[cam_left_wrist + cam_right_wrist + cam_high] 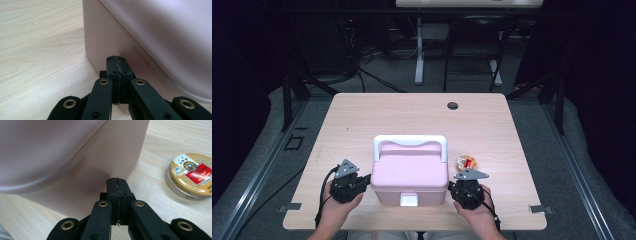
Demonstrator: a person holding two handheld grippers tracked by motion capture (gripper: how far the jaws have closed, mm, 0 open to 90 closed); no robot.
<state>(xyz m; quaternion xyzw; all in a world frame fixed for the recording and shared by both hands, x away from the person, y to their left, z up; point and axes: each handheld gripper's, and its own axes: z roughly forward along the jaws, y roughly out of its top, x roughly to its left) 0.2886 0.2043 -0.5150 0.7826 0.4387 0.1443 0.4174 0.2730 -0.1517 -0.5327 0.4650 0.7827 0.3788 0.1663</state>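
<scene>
Nearest to me, the person's two hands come in over the front edge of the bench point(362, 115), each one carrying a gripper. The left gripper point(368, 178) has its jaws pressed together with nothing between them, and its closed tip rests against the left side wall of the pink storage box point(410, 172), low down near the front corner. The right gripper point(451, 186) is the same: jaws together, empty, tip at the right side wall of the box. In the gripper views the closed tips point(116, 65) point(117, 187) seem to touch the pink plastic, though I cannot be fully sure there is no thin gap.

I judge that the two grippers are placed like this on purpose, one on each side, so the box is squeezed or steadied between them, perhaps to shift it or to keep it still. Closed jaws give a firm blunt point for pushing.

The box stands in the middle of the front half of the bench, its lid down and the white latch point(408, 200) facing the person. Its white handle point(410, 142) lies folded toward the far side.

Just beside the box on the right, a bit further back, lies a small round gold tin point(465, 162) with a red label, flat on the wood, not touching anything.

Far behind, the bench has a dark cable hole point(452, 105).
</scene>
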